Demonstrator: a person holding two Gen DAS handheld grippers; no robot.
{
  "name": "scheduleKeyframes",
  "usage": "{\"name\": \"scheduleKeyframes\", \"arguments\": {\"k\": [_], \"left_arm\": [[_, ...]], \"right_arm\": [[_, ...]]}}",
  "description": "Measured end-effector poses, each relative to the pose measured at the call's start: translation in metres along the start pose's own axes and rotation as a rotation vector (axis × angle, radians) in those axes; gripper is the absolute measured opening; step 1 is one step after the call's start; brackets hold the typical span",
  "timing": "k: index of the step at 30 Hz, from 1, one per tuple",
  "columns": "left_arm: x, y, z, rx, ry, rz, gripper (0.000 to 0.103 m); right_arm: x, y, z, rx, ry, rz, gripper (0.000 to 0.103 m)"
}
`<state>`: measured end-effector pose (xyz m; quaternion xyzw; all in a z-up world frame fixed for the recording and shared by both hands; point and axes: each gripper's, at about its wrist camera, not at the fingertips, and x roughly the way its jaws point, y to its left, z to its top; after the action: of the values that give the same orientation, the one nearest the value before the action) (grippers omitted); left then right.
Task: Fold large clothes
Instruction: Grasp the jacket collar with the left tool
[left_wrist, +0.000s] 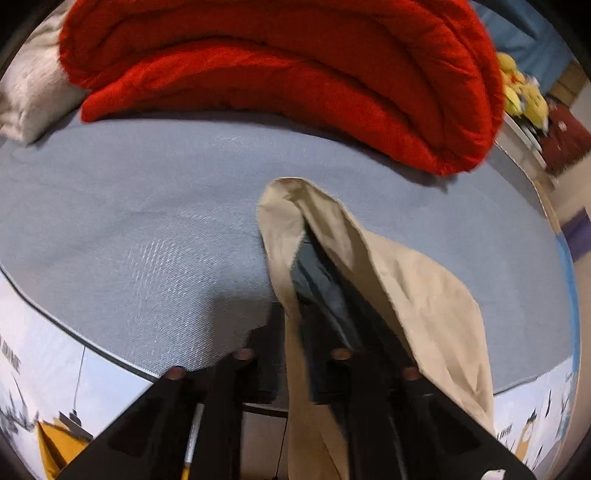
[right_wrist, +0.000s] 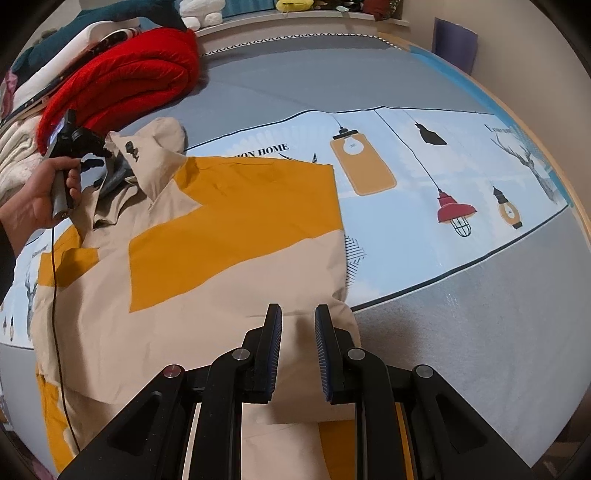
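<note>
Bed (right_wrist: 480, 332) is carrying a half-folded jacket (right_wrist: 221, 266); left gripper (left_wrist: 291, 295) is clamping its hood, right gripper (right_wrist: 298, 317) jaws apart.

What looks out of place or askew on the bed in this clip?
Only the beige-and-yellow jacket: its collar end is bunched and lifted in the shut left claw, beige cloth draped over one finger, while the body lies flat. The right claw hovers open over the hem corner. Nothing looks damaged.

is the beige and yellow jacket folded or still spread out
Partly folded. The jacket lies flat on the bed with one side turned over its middle, while the left gripper pinches its hood end.
</note>
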<state>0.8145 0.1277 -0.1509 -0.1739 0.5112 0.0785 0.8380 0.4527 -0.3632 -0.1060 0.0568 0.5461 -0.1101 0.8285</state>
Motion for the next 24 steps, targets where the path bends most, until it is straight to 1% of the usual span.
{"name": "scheduleKeyframes", "arguments": {"k": [1, 2, 4, 6, 7, 8, 9, 10, 11, 12, 13, 14, 15, 17, 18, 21, 24], "left_arm": [[-0.007, -0.003, 0.000, 0.022, -0.013, -0.002, 0.002], [-0.017, -0.007, -0.002, 0.048, -0.031, -0.008, 0.001], [-0.044, -0.017, -0.010, 0.112, -0.066, -0.033, 0.000], [-0.091, -0.031, -0.030, 0.211, -0.132, -0.072, 0.000], [-0.107, -0.036, -0.038, 0.245, -0.154, -0.088, 0.000], [-0.141, -0.045, -0.058, 0.317, -0.196, -0.121, 0.000], [-0.166, -0.050, -0.076, 0.375, -0.235, -0.142, 0.000], [-0.183, -0.053, -0.090, 0.420, -0.260, -0.159, 0.000], [-0.207, -0.057, -0.111, 0.484, -0.285, -0.183, 0.000], [-0.222, -0.058, -0.126, 0.525, -0.292, -0.194, 0.000], [-0.229, -0.057, -0.135, 0.541, -0.284, -0.194, 0.000], [-0.231, -0.053, -0.141, 0.531, -0.261, -0.187, 0.000], [-0.227, -0.047, -0.141, 0.491, -0.227, -0.178, 0.000], [-0.211, -0.036, -0.130, 0.412, -0.174, -0.156, 0.000], [-0.204, -0.034, -0.121, 0.390, -0.163, -0.147, 0.000], [-0.168, -0.017, -0.097, 0.297, -0.123, -0.114, 0.004], [-0.125, -0.005, -0.076, 0.192, -0.076, -0.090, 0.004]], "right_arm": [[-0.001, 0.000, 0.001, 0.002, -0.001, 0.001, 0.020], [-0.003, -0.001, 0.001, 0.006, -0.002, 0.005, 0.020], [-0.007, 0.000, 0.004, 0.012, -0.009, 0.014, 0.020], [-0.015, 0.001, 0.006, 0.018, -0.026, 0.025, 0.020], [-0.020, 0.001, 0.007, 0.021, -0.037, 0.033, 0.020], [-0.025, 0.001, 0.008, 0.025, -0.048, 0.041, 0.020], [-0.029, 0.000, 0.009, 0.029, -0.055, 0.047, 0.020], [-0.032, 0.000, 0.009, 0.036, -0.062, 0.053, 0.020], [-0.037, -0.001, 0.009, 0.048, -0.072, 0.060, 0.020], [-0.039, -0.001, 0.009, 0.055, -0.076, 0.065, 0.020], [-0.042, -0.001, 0.008, 0.063, -0.081, 0.071, 0.020], [-0.044, 0.000, 0.006, 0.067, -0.086, 0.080, 0.020], [-0.044, 0.001, 0.004, 0.067, -0.085, 0.084, 0.020], [-0.047, 0.004, -0.001, 0.065, -0.075, 0.099, 0.020], [-0.049, 0.004, -0.003, 0.061, -0.077, 0.105, 0.020], [-0.053, 0.005, -0.006, 0.040, -0.087, 0.105, 0.020], [-0.047, 0.001, -0.001, 0.032, -0.091, 0.082, 0.021]]}}
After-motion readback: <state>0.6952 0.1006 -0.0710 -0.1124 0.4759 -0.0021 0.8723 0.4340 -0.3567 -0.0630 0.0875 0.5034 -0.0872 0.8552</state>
